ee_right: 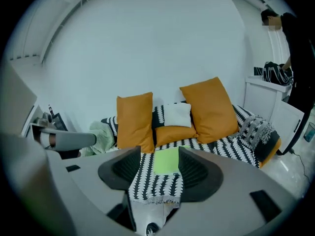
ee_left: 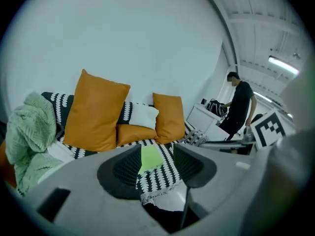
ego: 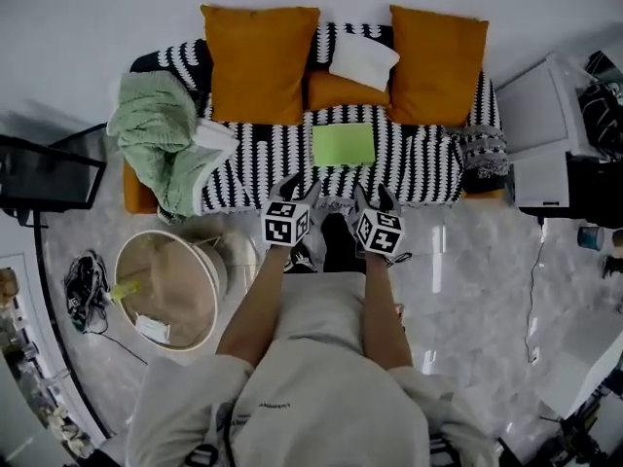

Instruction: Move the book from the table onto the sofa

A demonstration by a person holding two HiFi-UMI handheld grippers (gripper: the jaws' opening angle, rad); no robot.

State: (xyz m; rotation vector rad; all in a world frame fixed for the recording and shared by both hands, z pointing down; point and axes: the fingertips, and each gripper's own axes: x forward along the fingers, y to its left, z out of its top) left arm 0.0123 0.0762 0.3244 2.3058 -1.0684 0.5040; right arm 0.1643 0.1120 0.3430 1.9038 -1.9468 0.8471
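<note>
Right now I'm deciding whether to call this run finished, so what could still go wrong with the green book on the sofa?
1. The green book lies flat on a loose black-and-white throw whose fringe hangs over the seat front; a tug there could drag it along.
2. The left gripper and right gripper, jaws open and empty, hover by that fringe and might snag it.
3. The white pillow, perched on the small orange cushion, could tumble onto the book.
</note>
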